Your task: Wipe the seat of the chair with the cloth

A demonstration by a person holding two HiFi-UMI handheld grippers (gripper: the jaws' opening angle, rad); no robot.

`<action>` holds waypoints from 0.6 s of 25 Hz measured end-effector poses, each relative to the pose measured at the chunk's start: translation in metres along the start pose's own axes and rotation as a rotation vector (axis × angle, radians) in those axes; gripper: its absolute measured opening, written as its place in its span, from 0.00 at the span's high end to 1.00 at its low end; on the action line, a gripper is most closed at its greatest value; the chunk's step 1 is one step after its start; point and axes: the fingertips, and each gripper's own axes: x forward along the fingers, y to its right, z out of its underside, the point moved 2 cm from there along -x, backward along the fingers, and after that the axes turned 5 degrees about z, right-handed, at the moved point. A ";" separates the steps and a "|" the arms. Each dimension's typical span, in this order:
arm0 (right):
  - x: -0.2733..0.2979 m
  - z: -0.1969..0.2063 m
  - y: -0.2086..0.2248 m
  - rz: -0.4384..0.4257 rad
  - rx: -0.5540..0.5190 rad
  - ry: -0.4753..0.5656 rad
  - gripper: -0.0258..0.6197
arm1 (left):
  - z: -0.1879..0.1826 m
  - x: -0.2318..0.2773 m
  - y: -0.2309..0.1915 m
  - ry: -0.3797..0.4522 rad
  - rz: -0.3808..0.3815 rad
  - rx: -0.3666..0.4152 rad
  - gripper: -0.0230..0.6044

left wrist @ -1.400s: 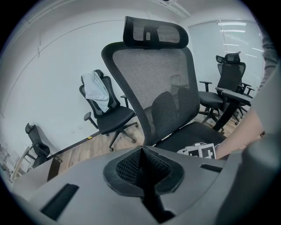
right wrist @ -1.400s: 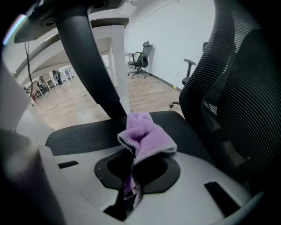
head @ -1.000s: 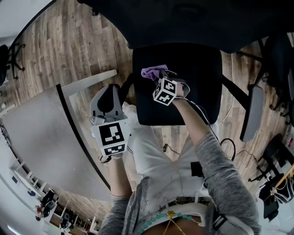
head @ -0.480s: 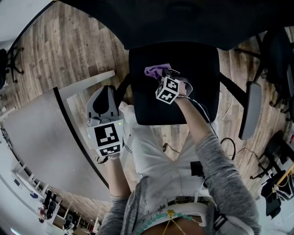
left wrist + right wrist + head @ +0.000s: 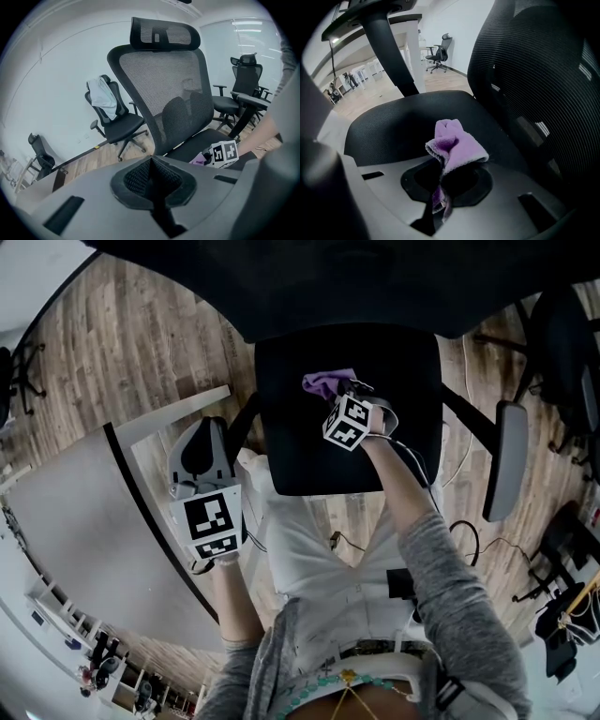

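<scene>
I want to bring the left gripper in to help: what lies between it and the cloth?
In the head view, only the chair's armrest support and a bare strip of seat separate the left gripper from the cloth.

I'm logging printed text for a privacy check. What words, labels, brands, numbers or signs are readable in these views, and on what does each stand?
No readable word, brand or number shows in any view.
Left cube on the left gripper: black-and-white square markers only, no lettering.
Right cube on the right gripper: square markers only.
Cloth and chair seat: no tag or print visible.
</scene>
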 end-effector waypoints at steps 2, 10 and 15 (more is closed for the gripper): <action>-0.002 0.008 0.003 0.004 0.009 -0.006 0.89 | 0.000 0.001 0.001 0.000 0.000 -0.001 0.95; -0.007 0.024 0.012 0.018 0.026 -0.021 0.89 | -0.001 0.000 0.002 -0.001 -0.003 0.001 0.95; -0.009 0.030 0.016 0.023 0.028 -0.028 0.89 | -0.001 0.000 0.001 -0.002 -0.004 0.003 0.95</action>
